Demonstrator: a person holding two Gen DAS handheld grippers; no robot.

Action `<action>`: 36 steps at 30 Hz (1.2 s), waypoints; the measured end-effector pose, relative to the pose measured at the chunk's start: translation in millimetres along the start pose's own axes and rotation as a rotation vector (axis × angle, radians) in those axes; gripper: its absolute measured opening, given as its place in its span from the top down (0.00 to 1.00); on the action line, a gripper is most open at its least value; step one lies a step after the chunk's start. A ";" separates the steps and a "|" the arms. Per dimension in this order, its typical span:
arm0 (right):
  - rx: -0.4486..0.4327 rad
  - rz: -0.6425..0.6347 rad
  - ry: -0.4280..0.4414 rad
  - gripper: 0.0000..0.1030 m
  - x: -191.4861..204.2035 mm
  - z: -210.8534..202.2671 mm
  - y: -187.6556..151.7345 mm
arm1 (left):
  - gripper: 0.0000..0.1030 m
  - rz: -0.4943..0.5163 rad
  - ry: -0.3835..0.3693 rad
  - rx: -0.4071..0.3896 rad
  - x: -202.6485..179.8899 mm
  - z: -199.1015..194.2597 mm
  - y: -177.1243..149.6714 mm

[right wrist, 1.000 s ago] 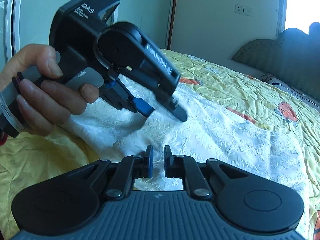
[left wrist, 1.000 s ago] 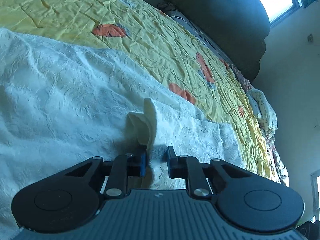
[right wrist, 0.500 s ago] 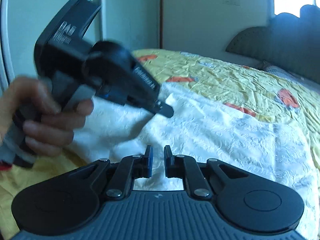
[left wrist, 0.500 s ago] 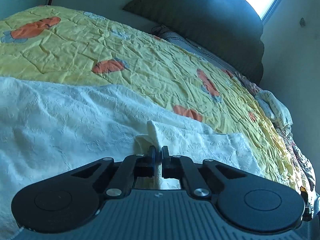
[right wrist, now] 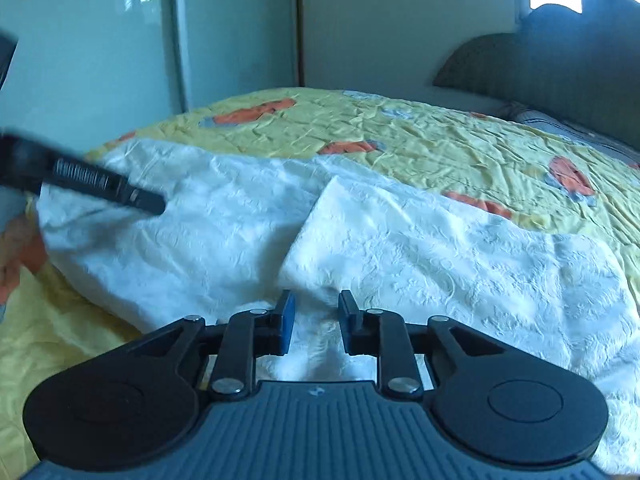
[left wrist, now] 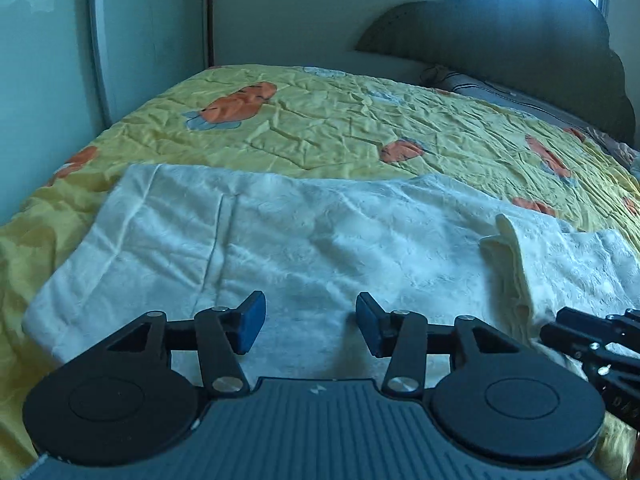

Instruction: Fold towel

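Observation:
A white embossed towel [left wrist: 320, 240] lies spread on the bed, one corner flap [left wrist: 508, 240] doubled back over it at the right. My left gripper [left wrist: 309, 312] hovers over the towel's near edge, its jaws opening with nothing between them. In the right wrist view the towel [right wrist: 440, 264] shows a folded layer with a diagonal edge. My right gripper [right wrist: 316, 312] sits low over the towel's near part, jaws opening a little, pads pressing nothing. The left gripper [right wrist: 100, 184] reaches in from the left of that view. The right gripper's tip [left wrist: 576, 332] shows at the right edge.
The bed carries a crumpled yellow quilt [left wrist: 340, 128] with orange prints. A dark padded headboard [left wrist: 520, 48] and a pillow [left wrist: 480, 84] stand at the far end. Pale wardrobe doors [right wrist: 160, 40] rise on the left, close to the bed's edge.
My left gripper let go of the folded towel corner, opened wide and swung left and up. The right gripper's jaws parted slightly. The hand holding the left gripper slid out of the right view.

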State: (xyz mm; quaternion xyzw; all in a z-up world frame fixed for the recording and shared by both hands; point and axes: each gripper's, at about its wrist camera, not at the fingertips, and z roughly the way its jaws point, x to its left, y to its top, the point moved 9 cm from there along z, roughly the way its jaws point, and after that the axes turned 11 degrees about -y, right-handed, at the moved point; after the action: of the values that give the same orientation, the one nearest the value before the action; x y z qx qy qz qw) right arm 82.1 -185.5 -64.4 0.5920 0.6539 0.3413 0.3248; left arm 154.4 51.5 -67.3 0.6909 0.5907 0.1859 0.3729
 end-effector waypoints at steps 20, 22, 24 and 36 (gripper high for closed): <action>-0.098 -0.070 -0.103 0.49 31.3 -12.8 21.1 | 0.26 0.025 0.109 -0.050 30.2 -26.4 -2.1; -0.143 -0.165 -0.055 0.49 61.6 -21.1 29.2 | 0.24 0.020 0.133 -0.063 41.2 -35.5 1.2; -0.191 -0.277 0.009 0.49 100.2 -30.2 35.5 | 0.19 -0.017 0.161 -0.088 61.0 -49.3 4.8; -0.286 -0.934 0.122 0.49 257.1 -19.6 -7.3 | 0.10 -0.470 0.036 -0.024 151.7 -97.2 -20.7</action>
State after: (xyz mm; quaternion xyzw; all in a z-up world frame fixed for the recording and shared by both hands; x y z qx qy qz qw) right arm 39.1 68.9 -64.9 0.1639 0.8139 0.2795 0.4822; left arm 107.9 225.6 -47.0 0.5264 0.7397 0.1133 0.4035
